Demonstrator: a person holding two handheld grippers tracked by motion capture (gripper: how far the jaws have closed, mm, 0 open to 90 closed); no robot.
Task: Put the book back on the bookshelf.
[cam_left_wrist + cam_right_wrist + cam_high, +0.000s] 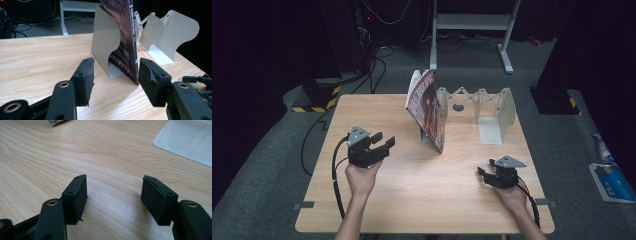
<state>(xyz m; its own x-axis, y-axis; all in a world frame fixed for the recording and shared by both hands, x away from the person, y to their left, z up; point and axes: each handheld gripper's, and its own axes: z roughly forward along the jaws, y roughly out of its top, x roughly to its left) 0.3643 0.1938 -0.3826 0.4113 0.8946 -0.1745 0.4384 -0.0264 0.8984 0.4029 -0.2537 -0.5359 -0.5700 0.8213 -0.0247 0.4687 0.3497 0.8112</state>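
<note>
- High view: we see the magazine [428, 107] standing tilted near the middle of the counter's [412, 200] far edge, leaning on the near plate of a white expanding bookend rack [484, 107]. The left gripper [382, 144] hovers toward the counter's left edge, fingers parted and holding nothing, aimed at the magazine but well apart from it. The right gripper [482, 174] rests near the right edge, toward the near corner, its fingers pointing inward across the counter.
- Left gripper view: the magazine [125, 45] stands upright ahead of our fingers [85, 80], its lower corner lined up close to the right-hand finger, with the rack's curved plate [105, 42] against it. The fingers stand about half open with bare counter between them. We judge the risk here: if we close in off-centre, a finger could push the thin magazine and tip it off the plate, or catch the plate along with the pages.
- Right gripper view: our fingers [75, 195] are spread wide over bare wood, gripping nothing; a flat white foot of the rack [187, 140] lies beyond them. A corner of the magazine [56, 122] peeks in at the top, well apart from them.
</note>
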